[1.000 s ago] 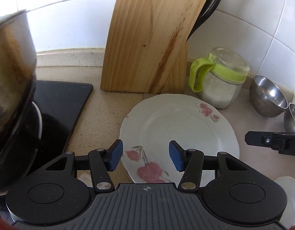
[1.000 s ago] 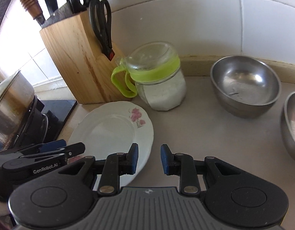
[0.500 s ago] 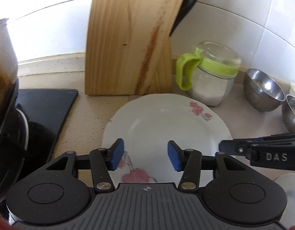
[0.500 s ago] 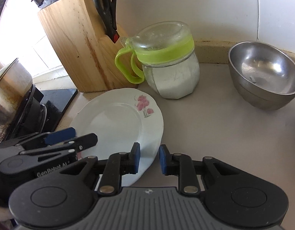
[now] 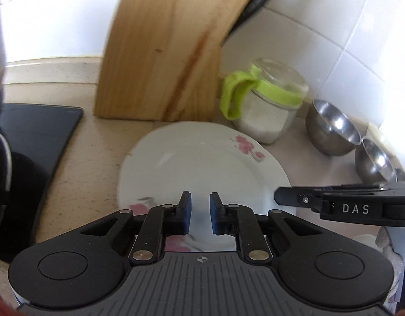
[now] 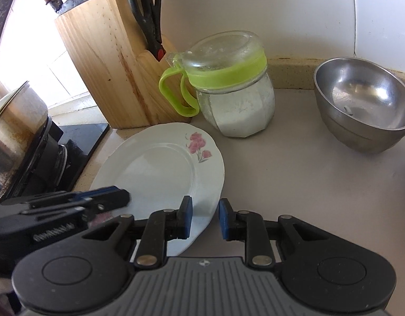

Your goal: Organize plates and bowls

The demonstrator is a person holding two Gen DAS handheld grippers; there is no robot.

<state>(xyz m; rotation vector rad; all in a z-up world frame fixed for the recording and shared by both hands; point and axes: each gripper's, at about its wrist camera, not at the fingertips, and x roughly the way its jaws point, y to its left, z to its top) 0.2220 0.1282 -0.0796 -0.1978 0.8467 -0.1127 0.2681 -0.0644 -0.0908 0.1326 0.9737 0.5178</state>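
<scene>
My left gripper [image 5: 200, 213] hovered over the near rim of the floral plate [image 5: 202, 158], its fingers narrowly parted and pinching nothing. The plate lay on the counter [image 6: 294, 173] before the knife block [image 6: 110, 60] and sugar jar [image 6: 234, 89]. My right gripper [image 6: 205, 217] straddled its right edge, slightly spread, with two steel bowls [image 5: 334, 129] farther right.

white letters "das" stand on the right gripper [image 5: 344, 205]; no other text is legible.

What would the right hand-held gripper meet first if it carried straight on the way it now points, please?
Probably the glass sugar jar with the green lid. The right hand-held gripper straddles the near right rim of the floral plate; beyond that lies bare counter, though depth is uncertain.
</scene>
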